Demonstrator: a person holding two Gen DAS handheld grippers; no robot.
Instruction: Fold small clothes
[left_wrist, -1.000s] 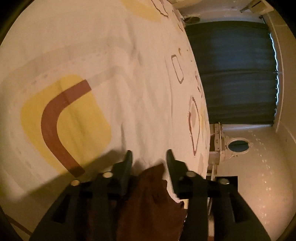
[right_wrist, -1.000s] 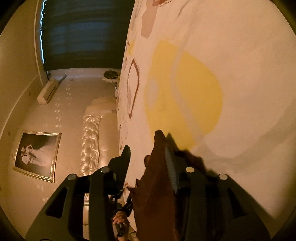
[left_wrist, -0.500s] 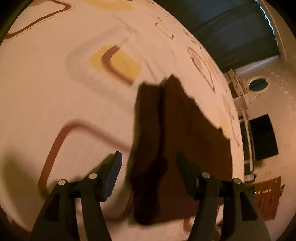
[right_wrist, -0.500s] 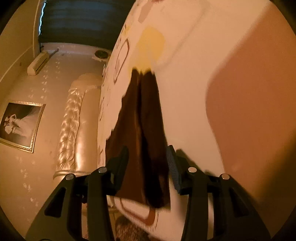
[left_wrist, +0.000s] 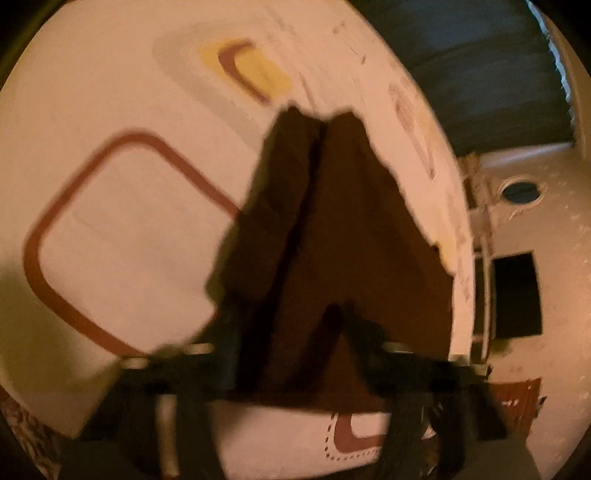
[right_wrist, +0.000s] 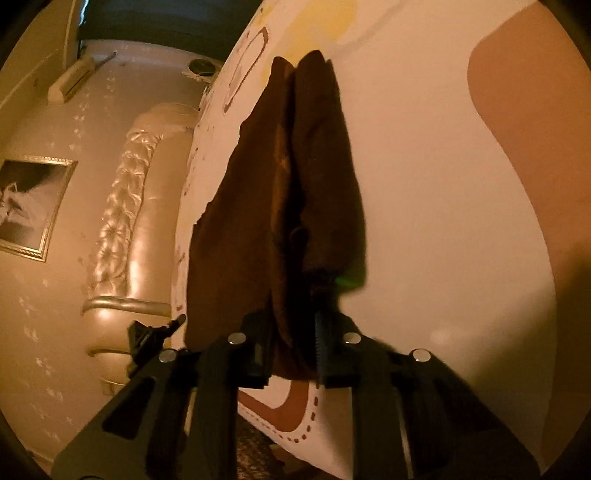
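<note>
Two grippers are working on one brown garment (left_wrist: 354, 229) on the bed (left_wrist: 122, 229)
The right gripper (right_wrist: 295, 343) is pinching its near edge; the left gripper (left_wrist: 291, 332), blurred, is closing around its fold

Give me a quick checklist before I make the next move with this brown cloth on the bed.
1. right gripper shut on the brown cloth; jaws have just been closing: ok.
2. left gripper pinching the cloth; jaws just closing, picture blurred: cannot tell.
3. Cloth folded lengthwise, layers stacked: ok.
4. Far edges lined up: not ok, ragged.
5. Patterned bedspread free beside the cloth: ok.
</note>
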